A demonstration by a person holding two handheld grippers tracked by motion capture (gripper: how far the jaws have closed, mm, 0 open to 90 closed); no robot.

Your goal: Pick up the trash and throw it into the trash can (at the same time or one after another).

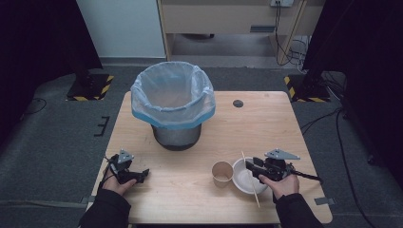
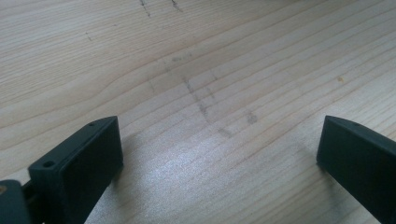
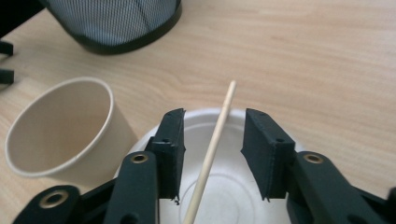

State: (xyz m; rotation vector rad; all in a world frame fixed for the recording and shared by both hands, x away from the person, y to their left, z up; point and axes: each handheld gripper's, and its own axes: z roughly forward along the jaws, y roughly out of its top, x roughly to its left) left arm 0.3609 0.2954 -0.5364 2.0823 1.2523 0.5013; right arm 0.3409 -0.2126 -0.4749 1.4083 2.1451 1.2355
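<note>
- Right hand-held gripper [image 3: 212, 154] part-spread, jaws either side of stick [image 3: 212, 144] lying across bowl [image 3: 233, 196], near worktop's [image 1: 266, 123] front edge.
- Cup [image 3: 56, 128] beside bowl: empty.
- Left hand-held gripper [image 2: 219, 154] spread wide, holding nothing.

The bench [image 1: 199, 142] is pale wood with a fine straight grain and a smooth, faintly sheened finish marked by a few grey scuffs. On it, the cup [image 3: 56, 130] looks like matt tan paper, the bowl [image 3: 224, 191] smooth white with a dull finish, and the thin stick [image 3: 212, 144] bare light wood. The bin [image 1: 177, 135] is dark wire mesh lined with a thin, glossy, translucent plastic bag [image 1: 172, 95]; both grippers' jaws are matt black plastic.
</note>
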